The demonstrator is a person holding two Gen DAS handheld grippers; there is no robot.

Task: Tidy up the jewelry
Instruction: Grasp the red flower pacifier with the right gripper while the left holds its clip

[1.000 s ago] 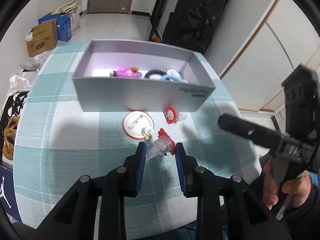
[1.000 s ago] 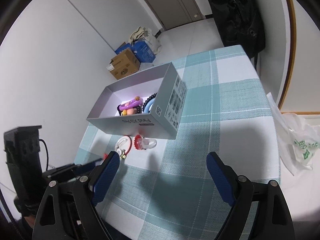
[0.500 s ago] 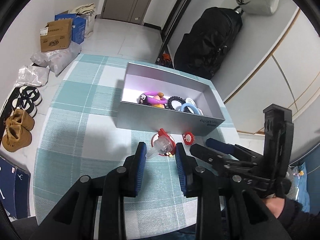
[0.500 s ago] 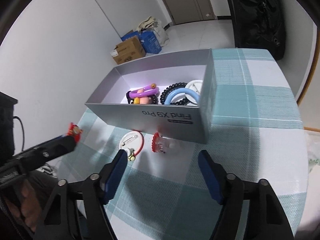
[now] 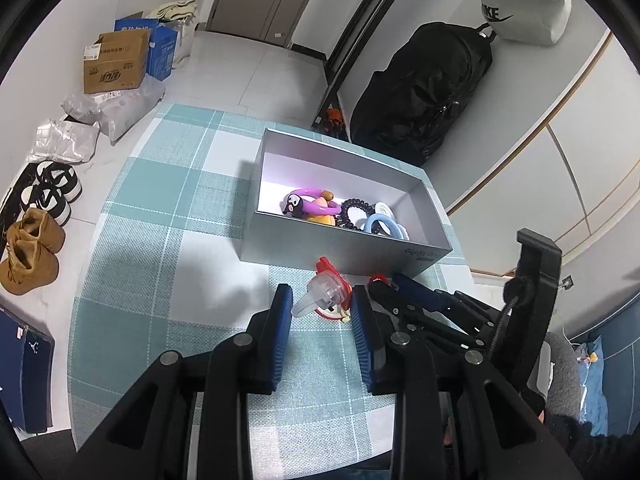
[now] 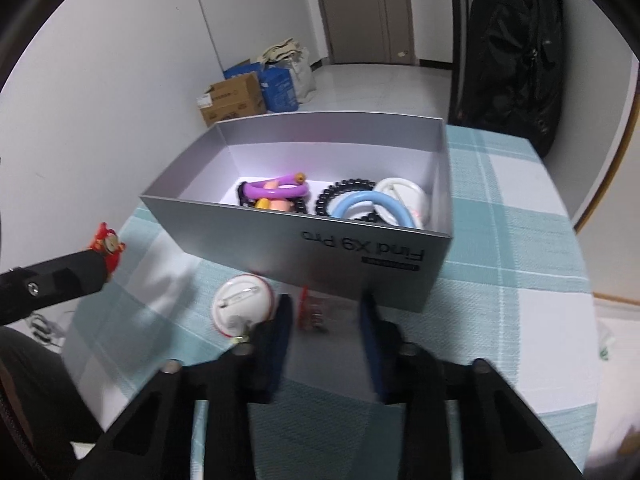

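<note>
Left gripper [image 5: 321,307] clamped on one clear hair clip with red ornament [image 5: 325,289], lifted above checked tabletop [image 5: 160,280]. Right gripper [image 6: 325,312] closing around second red clear clip [image 6: 311,314] lying beside one white round badge [image 6: 243,309], before grey box [image 6: 360,256]. Inside box: purple, black, blue, white rings, clearest in right view

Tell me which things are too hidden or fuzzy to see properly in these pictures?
- Red clip between the right claw as it closes: right wrist view, motion blur; contact cannot be told.
- Round white badge: left wrist view, mostly hidden behind the left claw and its red-and-clear clip.
- Jewelry in the grey box: left wrist view, near wall cuts off the lower parts.
- Person: only a dark sleeve at the edge.
</note>
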